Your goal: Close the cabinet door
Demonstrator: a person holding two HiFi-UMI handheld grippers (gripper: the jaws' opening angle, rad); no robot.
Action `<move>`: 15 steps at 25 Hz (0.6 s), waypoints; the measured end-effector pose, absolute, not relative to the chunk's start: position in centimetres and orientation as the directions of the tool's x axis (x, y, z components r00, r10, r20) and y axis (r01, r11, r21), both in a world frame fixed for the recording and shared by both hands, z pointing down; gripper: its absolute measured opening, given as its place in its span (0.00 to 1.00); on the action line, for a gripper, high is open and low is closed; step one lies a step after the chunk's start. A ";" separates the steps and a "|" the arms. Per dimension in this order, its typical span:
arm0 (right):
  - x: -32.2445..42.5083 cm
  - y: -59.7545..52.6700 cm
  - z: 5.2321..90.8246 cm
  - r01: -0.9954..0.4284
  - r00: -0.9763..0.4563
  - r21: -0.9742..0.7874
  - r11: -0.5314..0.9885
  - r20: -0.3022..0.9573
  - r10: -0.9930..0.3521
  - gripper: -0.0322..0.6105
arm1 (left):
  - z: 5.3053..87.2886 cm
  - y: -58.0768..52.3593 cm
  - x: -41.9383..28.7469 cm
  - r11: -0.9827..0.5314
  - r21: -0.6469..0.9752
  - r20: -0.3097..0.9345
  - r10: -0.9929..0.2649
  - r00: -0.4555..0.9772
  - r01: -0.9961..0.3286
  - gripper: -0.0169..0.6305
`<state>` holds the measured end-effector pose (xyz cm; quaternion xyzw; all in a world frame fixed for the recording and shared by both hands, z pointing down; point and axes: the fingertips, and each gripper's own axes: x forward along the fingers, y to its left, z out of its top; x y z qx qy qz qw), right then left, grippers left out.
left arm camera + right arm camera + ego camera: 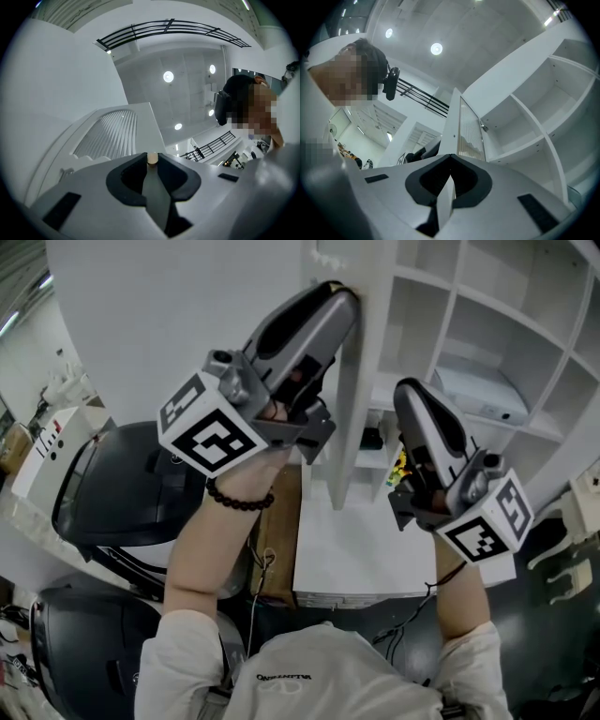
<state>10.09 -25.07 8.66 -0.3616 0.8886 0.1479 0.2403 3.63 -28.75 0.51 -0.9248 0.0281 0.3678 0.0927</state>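
A white cabinet door (347,427) with a ribbed glass panel (112,136) stands open, edge-on to me, in front of the white open shelves (487,324). My left gripper (342,298) reaches up to the door's far edge. In the left gripper view its jaws (152,161) are shut on a thin grey edge with a small beige knob (152,158) at their tip. My right gripper (405,395) is on the door's shelf side. In the right gripper view the door's (468,131) white edge runs between that gripper's (449,180) jaws, near a hinge (483,126).
Dark grey rounded seats (122,493) lie at the left below the door. A white box (47,456) stands at the far left. The cabinet's white base (366,549) juts out toward me. Small yellow-green items (401,470) sit on a low shelf.
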 end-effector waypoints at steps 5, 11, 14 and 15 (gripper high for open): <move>10.1 -25.0 9.0 -0.738 -0.597 0.081 0.670 -0.541 -0.592 0.06 | 0.8 -28.8 3.8 -0.979 -0.166 -0.676 0.026 0.736 -0.117 0.14; 11.4 -25.2 9.7 -0.777 -0.558 0.078 0.625 -0.544 -0.626 0.06 | 1.3 -29.0 5.2 -0.966 -0.206 -0.655 0.016 0.756 -0.158 0.14; 12.0 -25.3 9.9 -0.796 -0.543 0.088 0.599 -0.540 -0.643 0.06 | 1.4 -29.0 6.1 -0.948 -0.240 -0.638 -0.009 0.770 -0.210 0.14; 12.3 -25.3 9.9 -0.804 -0.538 0.095 0.586 -0.535 -0.651 0.06 | 1.4 -29.0 6.5 -0.942 -0.249 -0.633 -0.018 0.774 -0.226 0.14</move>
